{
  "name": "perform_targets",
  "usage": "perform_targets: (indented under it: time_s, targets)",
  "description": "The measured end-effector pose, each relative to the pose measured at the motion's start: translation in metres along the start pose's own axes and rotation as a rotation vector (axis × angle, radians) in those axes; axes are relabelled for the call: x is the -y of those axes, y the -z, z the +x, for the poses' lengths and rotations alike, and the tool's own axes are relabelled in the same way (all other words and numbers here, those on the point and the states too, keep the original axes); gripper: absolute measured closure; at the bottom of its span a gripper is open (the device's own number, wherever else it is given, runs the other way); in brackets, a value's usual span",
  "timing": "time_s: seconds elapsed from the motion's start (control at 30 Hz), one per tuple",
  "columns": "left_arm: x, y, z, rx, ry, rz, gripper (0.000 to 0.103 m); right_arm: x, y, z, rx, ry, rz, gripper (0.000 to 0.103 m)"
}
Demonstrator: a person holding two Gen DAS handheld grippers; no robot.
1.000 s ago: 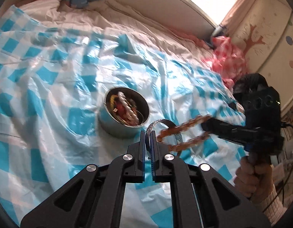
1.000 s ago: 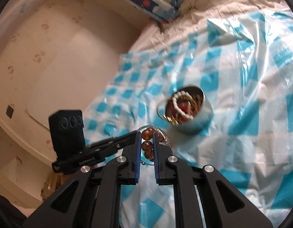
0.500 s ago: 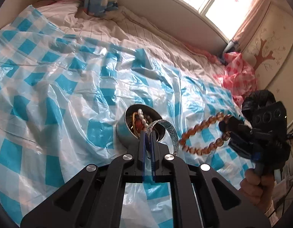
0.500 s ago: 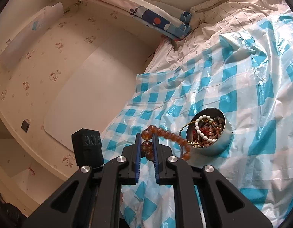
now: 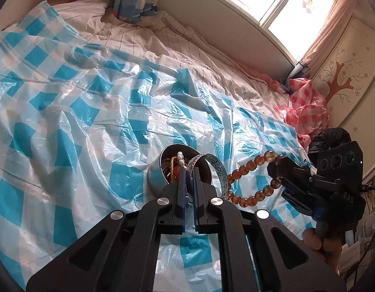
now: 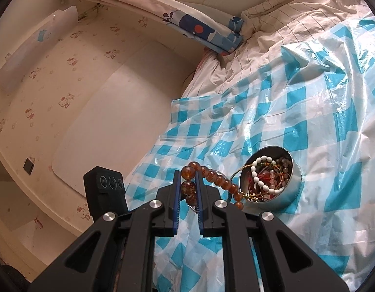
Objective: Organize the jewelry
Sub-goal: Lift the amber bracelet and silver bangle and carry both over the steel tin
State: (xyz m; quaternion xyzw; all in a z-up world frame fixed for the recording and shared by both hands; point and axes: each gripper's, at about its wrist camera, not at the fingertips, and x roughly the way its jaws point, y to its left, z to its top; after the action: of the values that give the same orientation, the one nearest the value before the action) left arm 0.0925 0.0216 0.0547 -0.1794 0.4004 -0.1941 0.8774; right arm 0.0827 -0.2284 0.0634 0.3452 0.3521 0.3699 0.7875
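Note:
A round metal tin (image 5: 155, 173) holding several bracelets sits on the blue-checked plastic sheet (image 5: 65, 112); it also shows in the right wrist view (image 6: 282, 199), with a white bead bracelet (image 6: 260, 174) on top. My left gripper (image 5: 188, 170) is shut on a silver bangle (image 5: 217, 168), held just in front of the tin. My right gripper (image 6: 187, 174) is shut on an amber bead bracelet (image 6: 220, 182), which hangs beside the tin's rim; the left wrist view shows the bracelet (image 5: 250, 164) to the right of the bangle.
The sheet covers a bed with a striped quilt (image 5: 143, 41). A blue patterned pillow (image 6: 202, 31) lies at the head. Pink checked cloth (image 5: 304, 107) and a black bag (image 5: 328, 138) lie at the bed's edge. A wall (image 6: 65, 85) runs along the bed.
Both grippers have lifted their jewelry off the sheet and pulled back. The bangle and the amber bracelet now hang in the air beside the tin.

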Motion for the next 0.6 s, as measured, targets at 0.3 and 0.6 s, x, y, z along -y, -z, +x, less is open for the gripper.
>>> perform_targets:
  time_s: [0.3, 0.6]
  targets:
    - [-0.006, -0.007, 0.017, -0.015, 0.007, -0.020, 0.098, 0.006, -0.006, 0.012, -0.004, 0.024, -0.003, 0.091]
    - [-0.015, -0.009, 0.039, -0.040, 0.006, -0.055, 0.098, 0.017, -0.013, 0.027, -0.017, 0.050, -0.002, 0.091]
